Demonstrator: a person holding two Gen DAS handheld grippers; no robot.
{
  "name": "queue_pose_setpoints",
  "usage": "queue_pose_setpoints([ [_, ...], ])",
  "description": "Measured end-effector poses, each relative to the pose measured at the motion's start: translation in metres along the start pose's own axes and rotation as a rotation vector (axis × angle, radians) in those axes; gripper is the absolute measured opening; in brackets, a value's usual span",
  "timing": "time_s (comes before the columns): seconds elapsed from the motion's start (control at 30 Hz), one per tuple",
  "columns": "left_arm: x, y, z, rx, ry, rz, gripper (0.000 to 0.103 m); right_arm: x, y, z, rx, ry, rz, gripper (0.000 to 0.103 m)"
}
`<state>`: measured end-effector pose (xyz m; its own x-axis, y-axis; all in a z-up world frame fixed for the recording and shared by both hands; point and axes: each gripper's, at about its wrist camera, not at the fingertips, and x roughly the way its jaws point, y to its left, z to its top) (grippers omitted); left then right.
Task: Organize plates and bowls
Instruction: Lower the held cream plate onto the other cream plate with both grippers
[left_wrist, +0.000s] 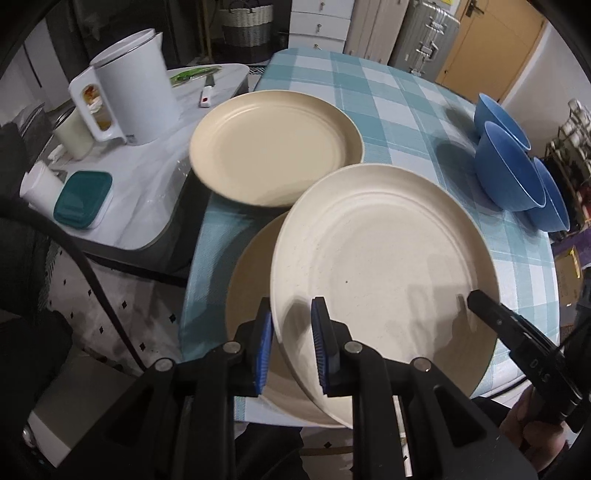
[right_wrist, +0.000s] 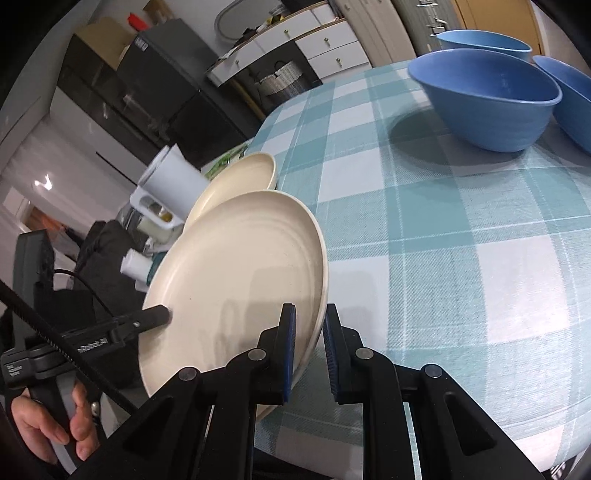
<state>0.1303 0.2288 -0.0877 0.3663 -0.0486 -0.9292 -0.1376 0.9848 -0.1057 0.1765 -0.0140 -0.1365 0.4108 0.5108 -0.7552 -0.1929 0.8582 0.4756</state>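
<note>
- Gripping opposite rims of a cream plate (left_wrist: 384, 266), the left gripper (left_wrist: 293, 347) and right gripper (right_wrist: 308, 350) hold it tilted above the checked tablecloth (right_wrist: 443, 229), jaws narrow on its edge.
- Beneath the cream plate lies a tan plate (left_wrist: 251, 280); beyond it, a beige plate (left_wrist: 275, 147).
- Three blue bowls (left_wrist: 509, 173) sit well right of the cream plate.

Cream plate (left_wrist: 384, 273) tilted (lifted), blue bowls (left_wrist: 511, 173) beyond.

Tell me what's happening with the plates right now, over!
Left gripper and right gripper: jaws both shut on the lifted round cream plate. Tan plate directly underneath, another cream plate beyond. Three blue bowls off to the side, clear.
</note>
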Motion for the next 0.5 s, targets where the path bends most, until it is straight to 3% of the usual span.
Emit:
queue_pose_setpoints([
  [0.23,-0.001,0.013,-0.016,0.005,-0.034,0.042,0.018,0.008,0.014,-0.004,-0.059,0.015,-0.006,0.016],
  [0.4,0.002,0.028,-0.02,-0.051,-0.044,-0.017,0.018,0.016,0.017,-0.005,-0.067,0.044,-0.004,0.016],
  [0.5,0.004,0.029,-0.023,-0.048,-0.05,-0.003,0.018,0.018,0.024,-0.008,-0.102,0.046,-0.019,0.016],
])
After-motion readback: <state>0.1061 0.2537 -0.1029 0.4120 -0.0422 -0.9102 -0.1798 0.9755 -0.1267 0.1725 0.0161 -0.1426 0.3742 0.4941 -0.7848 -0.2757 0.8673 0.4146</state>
